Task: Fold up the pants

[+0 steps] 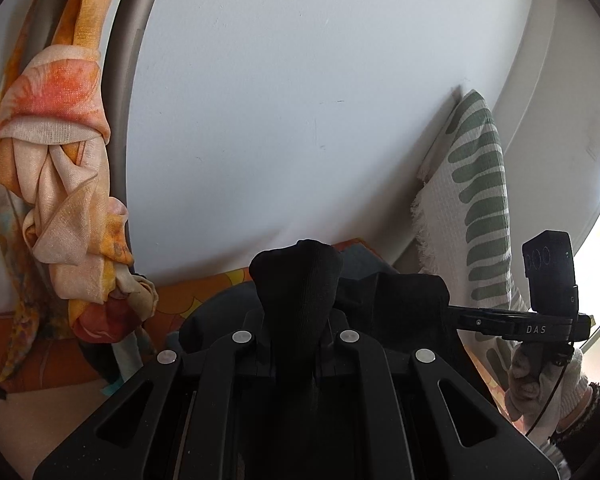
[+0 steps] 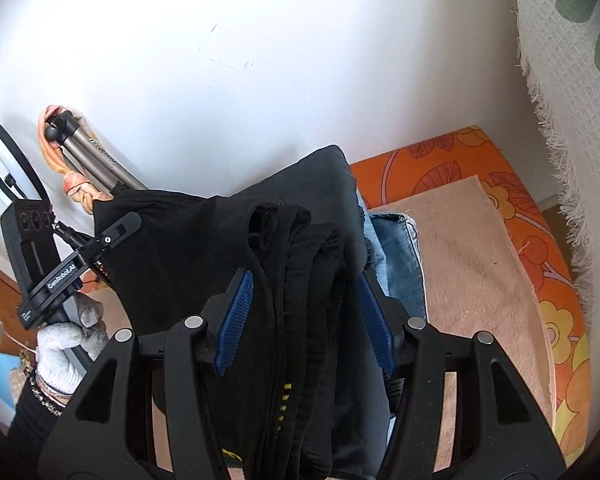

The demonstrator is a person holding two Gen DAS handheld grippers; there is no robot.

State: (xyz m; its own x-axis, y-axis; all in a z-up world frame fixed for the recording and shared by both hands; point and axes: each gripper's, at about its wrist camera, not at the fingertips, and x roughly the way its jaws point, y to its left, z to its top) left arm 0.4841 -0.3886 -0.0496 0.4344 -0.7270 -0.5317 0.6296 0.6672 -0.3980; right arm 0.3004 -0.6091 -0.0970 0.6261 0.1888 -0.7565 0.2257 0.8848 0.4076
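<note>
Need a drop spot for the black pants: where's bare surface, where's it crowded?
Free: the pink mat, between the jeans and the orange floral cover. Crowded: left side, where the black pants, tripod and left gripper bunch together.

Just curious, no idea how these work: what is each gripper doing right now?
Left gripper: shut on the black pants.
Right gripper: jaws open, the pants bunched between them and not clamped.

Bright daylight glares in at the right, fisheye edges bend and darken, black cloth loses detail
</note>
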